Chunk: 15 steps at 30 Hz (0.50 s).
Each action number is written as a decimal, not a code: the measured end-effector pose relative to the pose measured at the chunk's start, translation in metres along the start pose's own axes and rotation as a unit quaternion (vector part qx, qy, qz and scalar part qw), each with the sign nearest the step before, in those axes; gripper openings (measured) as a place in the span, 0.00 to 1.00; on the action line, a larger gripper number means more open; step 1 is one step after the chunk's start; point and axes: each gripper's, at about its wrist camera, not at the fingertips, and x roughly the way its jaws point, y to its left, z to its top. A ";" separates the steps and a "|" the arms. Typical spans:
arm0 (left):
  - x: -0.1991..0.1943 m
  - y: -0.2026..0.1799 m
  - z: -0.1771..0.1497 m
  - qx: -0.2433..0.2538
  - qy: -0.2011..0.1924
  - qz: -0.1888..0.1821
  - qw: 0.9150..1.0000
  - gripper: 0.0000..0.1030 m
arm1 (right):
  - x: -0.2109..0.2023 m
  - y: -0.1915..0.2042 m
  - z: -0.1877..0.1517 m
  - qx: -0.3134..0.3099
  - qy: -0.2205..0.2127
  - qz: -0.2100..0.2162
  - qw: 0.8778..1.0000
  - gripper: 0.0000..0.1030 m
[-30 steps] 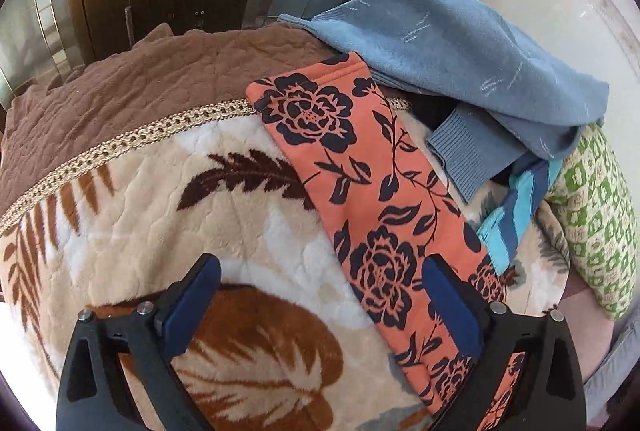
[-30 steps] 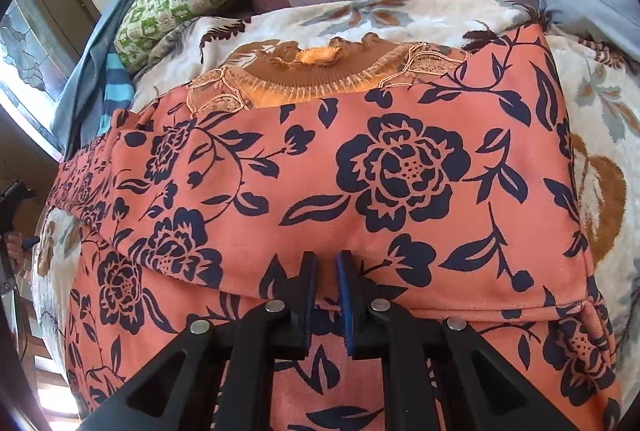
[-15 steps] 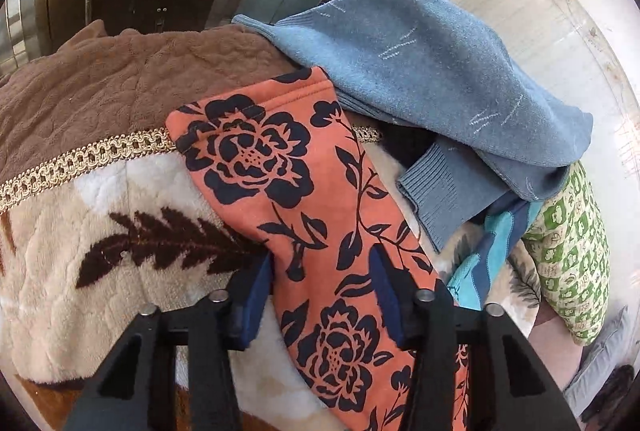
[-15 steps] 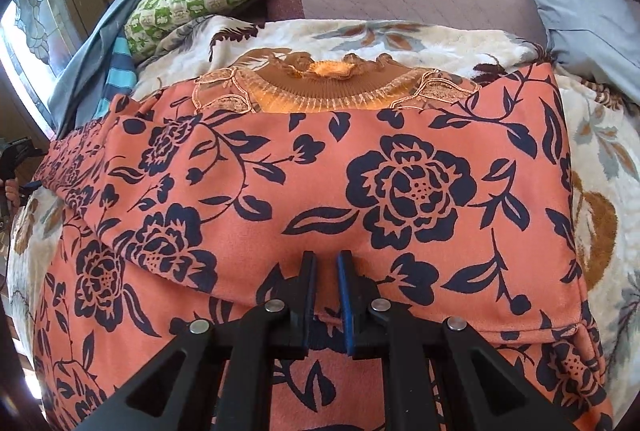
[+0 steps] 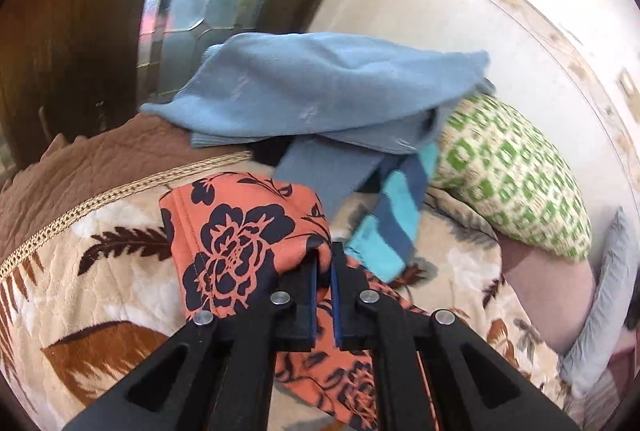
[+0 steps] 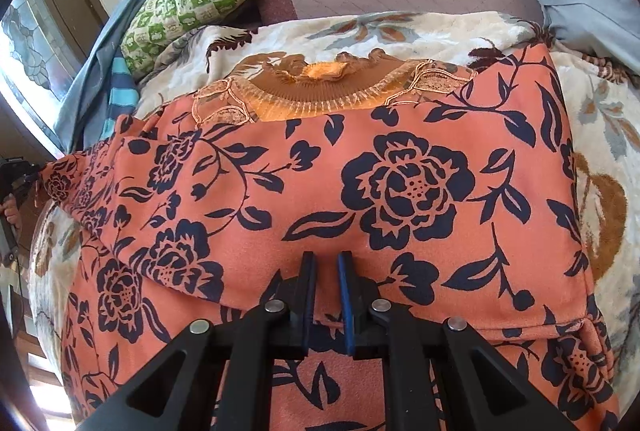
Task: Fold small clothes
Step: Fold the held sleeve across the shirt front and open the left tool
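Pinching the sleeve end, the left claw (image 5: 324, 267) grips the orange navy-flowered garment (image 6: 400, 191); its sleeve runs lengthwise from there toward the body, where the right claw (image 6: 326, 271) clamps the folded edge.

One orange floral garment (image 6: 400, 191), one blue sweater (image 5: 320, 91), one striped cloth (image 5: 396, 215), one green pillow (image 5: 508, 183), two tools.

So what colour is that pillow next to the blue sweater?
The pillow is cream with a green checked print, sharpest in the right wrist view.
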 end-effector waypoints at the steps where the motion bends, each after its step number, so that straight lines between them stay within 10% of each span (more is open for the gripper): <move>1: -0.011 -0.019 -0.007 0.025 0.001 -0.017 1.000 0.05 | -0.004 -0.002 0.002 0.008 -0.005 0.007 1.000 0.13; 8: -0.046 -0.168 -0.084 0.192 0.034 -0.142 0.970 0.05 | -0.042 -0.030 0.016 0.062 -0.053 0.032 0.996 0.13; 15: -0.026 -0.302 -0.247 0.326 0.151 -0.211 0.909 0.05 | -0.073 -0.090 0.021 0.160 -0.084 0.056 0.982 0.13</move>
